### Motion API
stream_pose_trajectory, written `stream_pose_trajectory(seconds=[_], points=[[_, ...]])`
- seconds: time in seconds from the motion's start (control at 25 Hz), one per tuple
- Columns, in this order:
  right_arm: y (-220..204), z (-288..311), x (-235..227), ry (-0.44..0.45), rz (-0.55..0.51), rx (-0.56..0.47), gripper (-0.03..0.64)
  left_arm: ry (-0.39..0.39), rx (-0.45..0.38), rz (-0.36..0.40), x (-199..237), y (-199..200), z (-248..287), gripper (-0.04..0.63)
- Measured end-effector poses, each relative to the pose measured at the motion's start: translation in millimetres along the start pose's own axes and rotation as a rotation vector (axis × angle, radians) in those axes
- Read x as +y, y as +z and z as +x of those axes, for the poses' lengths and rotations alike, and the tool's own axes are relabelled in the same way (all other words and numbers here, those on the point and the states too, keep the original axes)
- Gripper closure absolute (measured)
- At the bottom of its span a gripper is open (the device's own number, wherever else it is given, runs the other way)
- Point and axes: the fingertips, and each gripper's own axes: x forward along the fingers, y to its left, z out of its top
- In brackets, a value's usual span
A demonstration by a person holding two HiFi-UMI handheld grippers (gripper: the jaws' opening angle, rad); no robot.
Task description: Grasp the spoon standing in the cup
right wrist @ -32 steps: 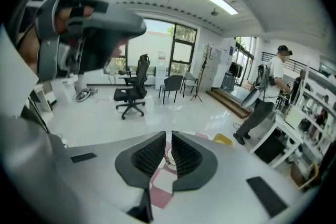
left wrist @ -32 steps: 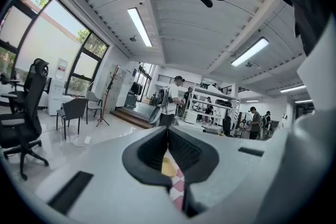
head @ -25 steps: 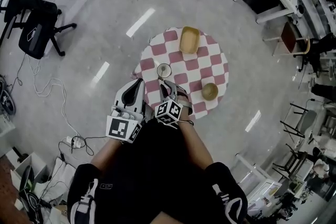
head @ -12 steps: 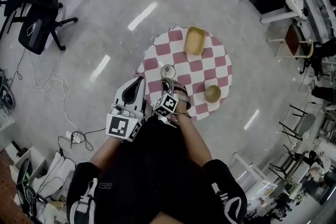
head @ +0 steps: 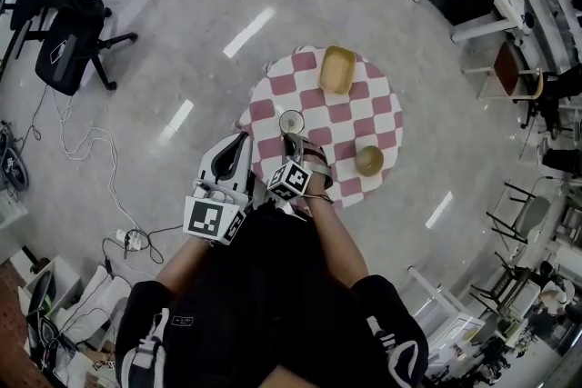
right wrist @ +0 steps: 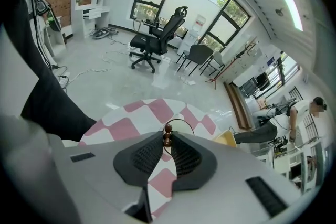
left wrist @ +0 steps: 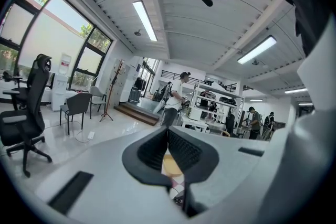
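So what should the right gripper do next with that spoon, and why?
Probably lift straight up, gently. The right gripper has its jaws seemingly closed on the brown beaded handle of the spoon, whose lower part stands in the cup. Pulling sideways might tip the cup.

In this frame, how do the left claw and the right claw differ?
The left claw has its tips together on nothing, while the right claw is closed on the spoon's brown beaded handle. The left claw hangs at the table's near edge, and the right claw is out over the checked cloth at the cup. Both have the same dark ribbed pads.
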Motion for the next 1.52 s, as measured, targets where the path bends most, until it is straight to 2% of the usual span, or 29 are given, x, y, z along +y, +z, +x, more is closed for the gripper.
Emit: stream_pose_trajectory(seconds=[0.16, 0.56, 0.76, 0.92, 1.2, 1.52], points=[[5.0, -30.3, -11.6, -0.048, 0.070, -0.050, 0.555, -0.003, -0.018, 0.015, -16.6, 0.2, -13.5, 0.584], [1.8, -162.0, -34.6, -0.202, 0.361, -0.366, 0.555, -0.008, -0.073, 0.055, -91.9, -7.4, -79.5, 0.584], [-15.8, -240.1, -40.3, -0.210, 0.565, -0.524, 0.557, 0.012, -0.088, 0.078, -131.3, -15.1, -117.0, 0.584], [-25.8, -284.9, -35.7, -0.185, 0.680, -0.633, 0.557, 0.018, -0.107, 0.100, -155.2, -15.9, -139.7, 0.584], [-32.1, -336.1, -18.2, -0.172, 0.820, -0.729, 0.557, -0.016, -0.121, 0.096, -178.5, -21.9, -163.9, 0.584], [-31.9, -356.9, -0.3, -0.202, 0.893, -0.722, 0.557, -0.077, -0.119, 0.111, -178.2, -17.5, -162.7, 0.584]])
